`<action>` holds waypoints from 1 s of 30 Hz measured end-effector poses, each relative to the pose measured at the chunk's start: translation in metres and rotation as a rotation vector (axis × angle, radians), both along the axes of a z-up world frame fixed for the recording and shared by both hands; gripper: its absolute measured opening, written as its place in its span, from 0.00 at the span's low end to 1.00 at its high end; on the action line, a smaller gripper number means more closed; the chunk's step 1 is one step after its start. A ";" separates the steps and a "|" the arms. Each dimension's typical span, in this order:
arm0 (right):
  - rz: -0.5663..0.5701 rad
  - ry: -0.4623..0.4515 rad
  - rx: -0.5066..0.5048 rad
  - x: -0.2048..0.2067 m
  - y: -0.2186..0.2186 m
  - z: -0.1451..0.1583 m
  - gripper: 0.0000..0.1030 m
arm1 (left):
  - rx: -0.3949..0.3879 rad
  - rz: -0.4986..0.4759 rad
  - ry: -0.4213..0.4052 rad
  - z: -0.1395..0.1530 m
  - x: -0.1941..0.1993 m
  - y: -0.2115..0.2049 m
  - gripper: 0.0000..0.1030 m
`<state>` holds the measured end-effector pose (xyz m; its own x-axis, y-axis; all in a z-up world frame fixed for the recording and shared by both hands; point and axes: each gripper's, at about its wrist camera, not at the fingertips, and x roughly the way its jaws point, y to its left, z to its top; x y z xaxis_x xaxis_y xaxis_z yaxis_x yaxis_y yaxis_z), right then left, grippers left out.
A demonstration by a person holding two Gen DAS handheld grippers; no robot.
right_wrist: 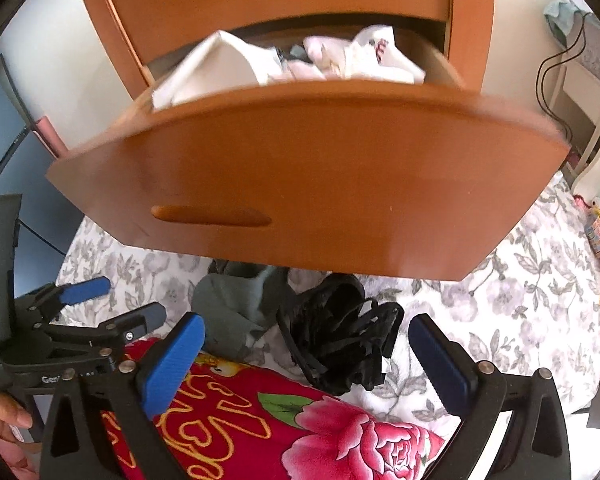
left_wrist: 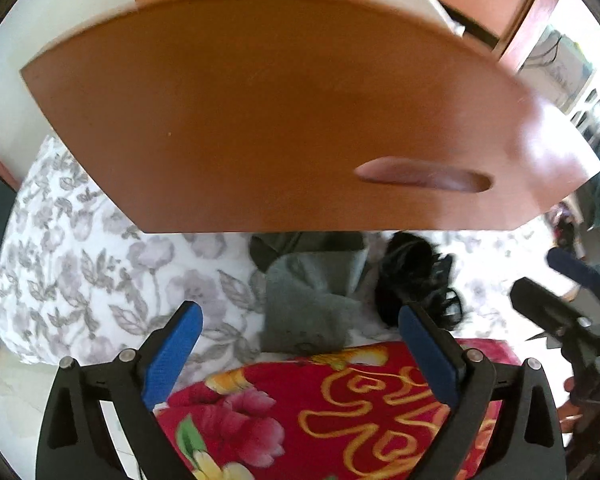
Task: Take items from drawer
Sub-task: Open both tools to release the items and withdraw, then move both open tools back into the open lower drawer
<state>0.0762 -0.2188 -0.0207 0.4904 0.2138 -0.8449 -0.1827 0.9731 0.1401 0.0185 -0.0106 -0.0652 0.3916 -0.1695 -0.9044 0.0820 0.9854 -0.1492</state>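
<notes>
Both grippers are hanging over the bed with their blue fingers spread wide and nothing between them. The left gripper is pointing down at a grey garment, which is lying just ahead of its fingers, and a black lacy garment is lying just ahead of the right gripper. Under both pairs of fingers a red flowered blanket is covering the floral bedsheet. These two garments are probably already taken out.

The open drawer is standing above and beyond the fingers, its wooden front close to both cameras. Inside it, white clothes are still waiting, piled up to the front edge; the picture is blurred there, so I cannot tell how many pieces they are.

What could go wrong: the drawer front is very near, so fingers that are rising towards the clothes could be knocking against its lower edge or its handle slot. The two grippers are also near each other and could be colliding. The white pile is loose, so a grip on one corner could be dragging several pieces out, and some could be falling beside the bed.

Writing: gold ornamental characters on the blanket, which I cannot read, and a small white print on the left gripper beginning "Gen".
</notes>
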 end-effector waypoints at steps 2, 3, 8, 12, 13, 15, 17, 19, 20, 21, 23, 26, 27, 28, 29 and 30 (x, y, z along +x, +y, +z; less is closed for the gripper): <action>0.004 -0.021 0.010 -0.003 0.000 0.009 1.00 | -0.020 -0.005 -0.022 0.010 -0.003 -0.001 0.96; 0.005 -0.034 0.018 -0.004 0.000 0.013 1.00 | -0.022 -0.013 -0.041 0.016 -0.005 -0.002 0.96; 0.003 -0.110 0.061 -0.012 -0.004 0.041 1.00 | -0.020 -0.052 -0.150 0.046 -0.016 -0.006 0.96; -0.004 -0.192 0.090 -0.022 -0.009 0.065 1.00 | -0.049 -0.067 -0.221 0.069 -0.022 -0.003 0.96; -0.005 -0.212 0.097 -0.025 -0.011 0.072 1.00 | -0.056 -0.068 -0.233 0.074 -0.023 -0.001 0.96; -0.008 -0.240 0.099 -0.028 -0.013 0.082 1.00 | -0.069 -0.064 -0.263 0.084 -0.025 0.003 0.96; -0.015 -0.270 0.094 -0.032 -0.015 0.092 1.00 | -0.085 -0.064 -0.297 0.095 -0.027 0.006 0.97; -0.019 -0.297 0.086 -0.035 -0.017 0.100 1.00 | -0.092 -0.060 -0.342 0.105 -0.030 0.010 0.97; -0.020 -0.304 0.080 -0.036 -0.018 0.102 1.00 | -0.095 -0.055 -0.357 0.108 -0.031 0.012 0.97; -0.020 -0.309 0.075 -0.036 -0.019 0.105 1.00 | -0.098 -0.048 -0.371 0.111 -0.031 0.015 0.97; -0.026 -0.310 0.070 -0.035 -0.021 0.107 1.00 | -0.102 -0.030 -0.395 0.117 -0.031 0.020 0.97; -0.036 -0.307 0.078 -0.032 -0.024 0.110 1.00 | -0.102 -0.004 -0.417 0.124 -0.028 0.029 0.97; -0.035 -0.309 0.079 -0.032 -0.025 0.111 1.00 | -0.105 0.004 -0.423 0.127 -0.028 0.032 0.97; -0.034 -0.310 0.079 -0.031 -0.025 0.112 1.00 | -0.109 0.010 -0.431 0.129 -0.027 0.035 0.97; -0.034 -0.309 0.076 -0.030 -0.024 0.113 1.00 | -0.112 0.018 -0.440 0.131 -0.027 0.038 0.97; -0.034 -0.310 0.073 -0.029 -0.024 0.113 1.00 | -0.111 0.024 -0.445 0.132 -0.025 0.041 0.97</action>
<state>0.0474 -0.2426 0.0928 0.7297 0.2477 -0.6373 -0.1952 0.9688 0.1530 -0.0067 0.0304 0.0672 0.7432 -0.2419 -0.6238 0.1390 0.9678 -0.2097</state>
